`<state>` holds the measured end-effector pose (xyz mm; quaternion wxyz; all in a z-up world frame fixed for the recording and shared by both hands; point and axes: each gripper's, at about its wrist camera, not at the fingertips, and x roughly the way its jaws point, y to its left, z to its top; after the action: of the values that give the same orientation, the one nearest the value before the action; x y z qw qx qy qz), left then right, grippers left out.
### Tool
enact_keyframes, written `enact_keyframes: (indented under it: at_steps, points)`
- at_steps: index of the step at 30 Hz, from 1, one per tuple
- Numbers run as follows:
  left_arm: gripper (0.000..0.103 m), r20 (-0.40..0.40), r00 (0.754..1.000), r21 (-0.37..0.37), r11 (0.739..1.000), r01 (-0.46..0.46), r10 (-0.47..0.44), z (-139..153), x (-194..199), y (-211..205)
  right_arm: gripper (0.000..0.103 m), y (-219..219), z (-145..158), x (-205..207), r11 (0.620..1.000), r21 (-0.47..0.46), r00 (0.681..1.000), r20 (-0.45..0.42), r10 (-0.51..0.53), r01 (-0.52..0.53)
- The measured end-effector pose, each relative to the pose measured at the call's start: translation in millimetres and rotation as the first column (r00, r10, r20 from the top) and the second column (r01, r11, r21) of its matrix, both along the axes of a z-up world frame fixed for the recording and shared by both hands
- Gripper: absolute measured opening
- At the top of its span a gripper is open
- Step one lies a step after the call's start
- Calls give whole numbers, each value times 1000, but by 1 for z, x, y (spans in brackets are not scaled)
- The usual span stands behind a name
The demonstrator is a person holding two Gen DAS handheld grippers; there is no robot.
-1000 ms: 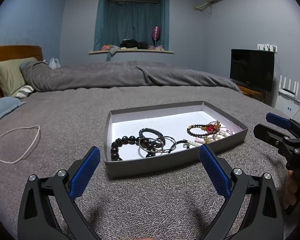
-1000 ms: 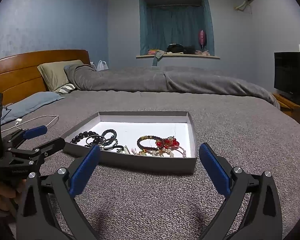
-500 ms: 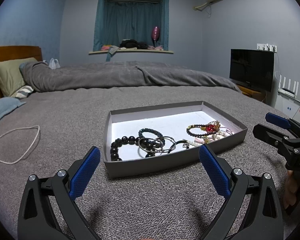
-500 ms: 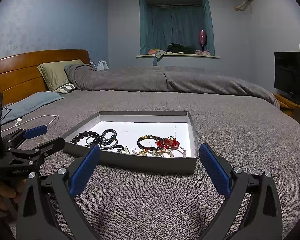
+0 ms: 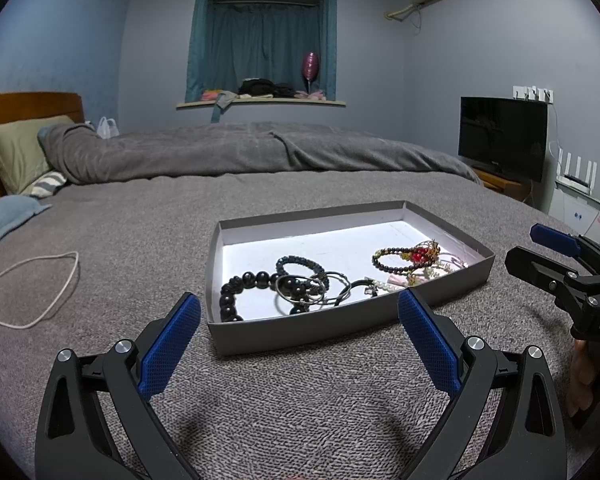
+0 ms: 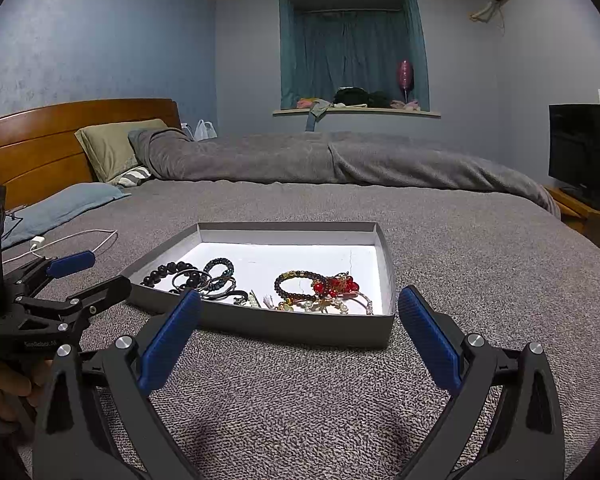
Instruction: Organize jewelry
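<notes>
A shallow grey box (image 5: 300,334) (image 6: 284,326) with a white floor lies on the grey bedspread. Inside it, a black bead bracelet (image 5: 236,286) (image 6: 166,271), a dark blue bracelet (image 5: 300,265) and thin metal rings (image 5: 320,286) lie at the left; a bracelet with red beads (image 5: 410,256) (image 6: 334,286) and pale tangled pieces sit at the right. My left gripper (image 5: 300,340) hovers open just in front of the box, nothing between its blue pads. My right gripper (image 6: 296,338) is open too, short of the box's near wall. Each gripper appears in the other's view: the right gripper (image 5: 540,254) and the left gripper (image 6: 88,274).
A white cable (image 5: 32,284) loops on the bedspread to the left. Pillows (image 6: 112,152) and a wooden headboard (image 6: 40,140) are at the far left, a rolled grey duvet (image 5: 240,152) behind. A TV (image 5: 502,136) stands at the right. A hand (image 6: 4,384) holds the left gripper.
Both views have shifted only slightly; the box and the jewelry lie where they were. Both grippers stay open.
</notes>
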<state>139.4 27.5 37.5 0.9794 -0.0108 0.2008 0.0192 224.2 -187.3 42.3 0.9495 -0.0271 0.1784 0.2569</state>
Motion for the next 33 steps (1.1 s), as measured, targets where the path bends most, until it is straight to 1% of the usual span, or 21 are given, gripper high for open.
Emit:
enact_keyframes:
  at_steps: [33]
  points:
    - [98, -5, 1000, 3, 1000, 9, -9, -1, 0, -1, 97, 2, -1, 0, 1000, -2, 1000, 3, 2, -2]
